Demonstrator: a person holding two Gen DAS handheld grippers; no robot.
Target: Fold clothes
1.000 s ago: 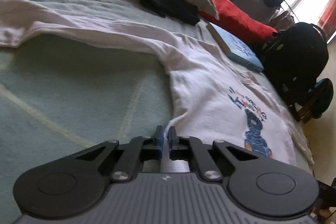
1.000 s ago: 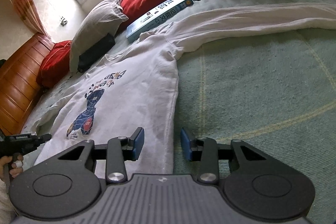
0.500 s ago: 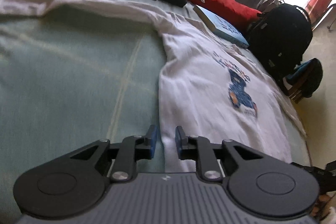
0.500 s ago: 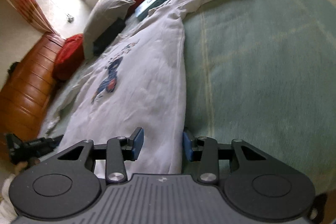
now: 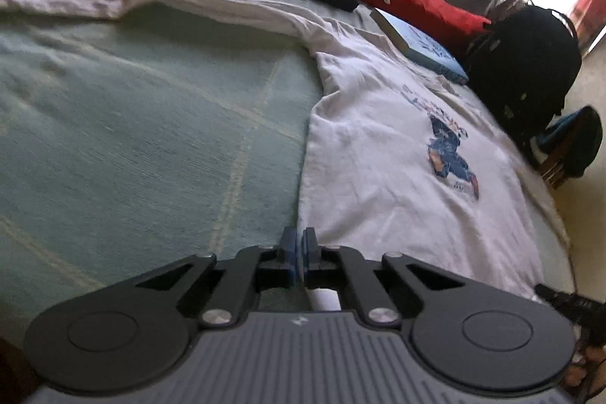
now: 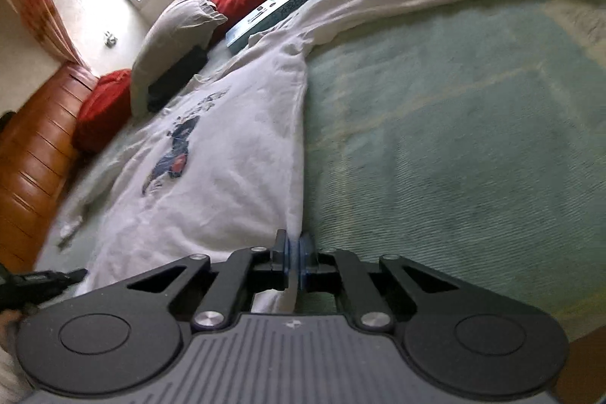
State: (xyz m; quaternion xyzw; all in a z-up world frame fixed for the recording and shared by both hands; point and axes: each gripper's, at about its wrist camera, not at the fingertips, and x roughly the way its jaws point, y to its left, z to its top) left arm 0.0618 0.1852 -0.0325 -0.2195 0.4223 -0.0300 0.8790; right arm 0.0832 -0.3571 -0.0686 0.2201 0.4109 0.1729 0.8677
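- The white shirt [image 5: 397,154] lies spread flat, print side up, on the green bed cover [image 5: 151,124]; the same shirt [image 6: 227,146] fills the left half of the right wrist view.
- No fold is visible in the body of the shirt. Both long sleeves extend outward across the bed cover. Judged from this, the task is at its first step, and all folds remain to be made.
- The left gripper [image 5: 298,250] sits at the bottom hem, at the corner where the side edge of the shirt meets the bed cover. Its jaws have just closed, and white cloth shows directly behind the pads, so it is judged to be clamping the hem corner.
- The right gripper [image 6: 294,262] sits at the opposite bottom corner of the shirt. Its jaws have just closed, and a strip of white cloth runs between the blue pads, so it is grasping the hem.
- The shirt extends away from both grippers toward the pillow [image 6: 174,36], the book [image 6: 276,10] and the red cushion [image 5: 420,6] at the far side of the bed.
- The bulk of the shirt rests on the bed; only the gripped corners are engaged.
- The remaining work is judged to include carrying the hem toward the collar and tucking in both sleeves.
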